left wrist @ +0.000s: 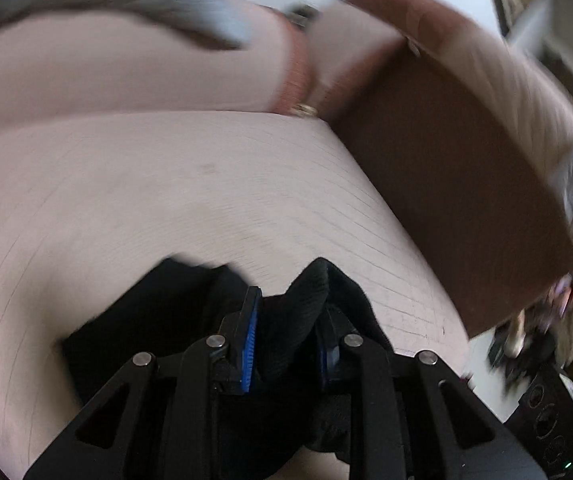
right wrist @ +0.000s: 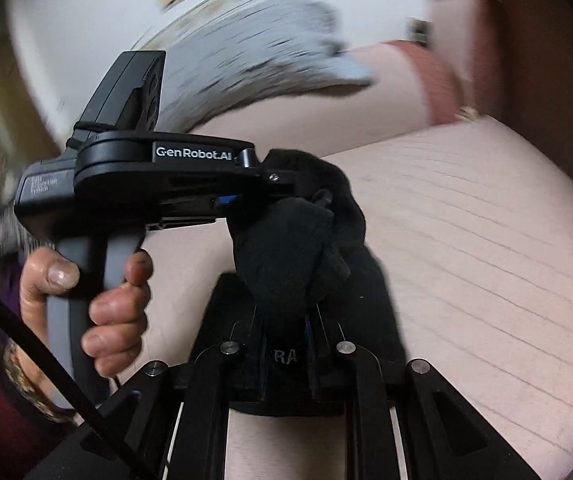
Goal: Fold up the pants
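Both hand-held grippers, left (left wrist: 286, 320) and right (right wrist: 286, 328), clenched black pants (right wrist: 286, 248); left body read "GenRobot.AI" (right wrist: 193, 153).

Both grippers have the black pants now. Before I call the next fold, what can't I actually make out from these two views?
- Pants: the left wrist view shows only a bunch of cloth in the left gripper; the rest is cut off by the bottom edge.
- Pants' layout, right wrist view: hidden behind the right gripper.
- Grey cloth on the sofa: motion-blurred, unidentifiable.
- Clutter beside the sofa: blurred and small.
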Tool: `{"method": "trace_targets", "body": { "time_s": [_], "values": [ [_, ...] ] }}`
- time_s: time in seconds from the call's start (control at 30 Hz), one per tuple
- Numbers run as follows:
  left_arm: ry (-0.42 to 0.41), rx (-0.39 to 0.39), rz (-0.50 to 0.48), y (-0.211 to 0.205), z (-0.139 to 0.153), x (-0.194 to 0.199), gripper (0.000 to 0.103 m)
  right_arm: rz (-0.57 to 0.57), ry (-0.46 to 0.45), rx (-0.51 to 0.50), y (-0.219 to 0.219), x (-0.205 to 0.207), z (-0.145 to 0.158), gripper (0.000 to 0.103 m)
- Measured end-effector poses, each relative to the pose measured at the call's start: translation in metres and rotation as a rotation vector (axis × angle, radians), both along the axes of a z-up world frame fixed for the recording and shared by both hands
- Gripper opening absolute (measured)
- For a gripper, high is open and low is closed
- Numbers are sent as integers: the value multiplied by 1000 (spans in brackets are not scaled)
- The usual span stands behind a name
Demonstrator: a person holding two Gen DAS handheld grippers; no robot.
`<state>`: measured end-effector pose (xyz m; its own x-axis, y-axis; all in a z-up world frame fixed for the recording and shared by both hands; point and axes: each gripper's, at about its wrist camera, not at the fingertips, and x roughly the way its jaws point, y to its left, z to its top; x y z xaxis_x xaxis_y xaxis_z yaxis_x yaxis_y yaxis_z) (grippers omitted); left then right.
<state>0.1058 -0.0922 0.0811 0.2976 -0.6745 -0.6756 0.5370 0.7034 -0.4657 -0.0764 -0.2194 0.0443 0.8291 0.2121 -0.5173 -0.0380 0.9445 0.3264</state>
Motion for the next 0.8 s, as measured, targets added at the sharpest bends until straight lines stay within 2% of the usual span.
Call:
{"method": "trace_targets", "body": {
  "time_s": [0.13, 0.2, 0.23, 0.27, 0.33, 0.4, 0.43, 0.57, 0.67, 0.8],
  "values": [
    [87, -57, 121, 70, -36, 10, 23, 92, 48, -189, 69, 24, -17, 17],
    [133, -84, 189, 98, -56, 13, 23, 134, 79, -299, 98, 35, -34, 21],
    [164, -108, 219, 113, -65, 15, 26, 144, 94, -342, 108, 40, -41, 21],
    [189, -127, 238, 120, -71, 19, 37, 156, 103, -386, 116, 42, -49, 24],
    [225, -161, 290, 141, -82, 19, 49, 185, 104, -447, 127, 40, -60, 34],
    [242, -184, 322, 157, -85, 17, 51, 215, 92, -445, 133, 28, -62, 55],
    [252, -192, 336, 164, -88, 16, 51, 234, 86, -428, 133, 24, -61, 58],
    [272, -209, 409, 195, -90, 8, 51, 296, 87, -412, 136, -6, -55, 60],
    [228, -168, 426, 195, -74, -9, 51, 326, 101, -356, 121, -23, -46, 60],
    [111, -131, 372, 160, -46, -31, 51, 205, 70, -273, 72, -36, -22, 60]
  ]
}}
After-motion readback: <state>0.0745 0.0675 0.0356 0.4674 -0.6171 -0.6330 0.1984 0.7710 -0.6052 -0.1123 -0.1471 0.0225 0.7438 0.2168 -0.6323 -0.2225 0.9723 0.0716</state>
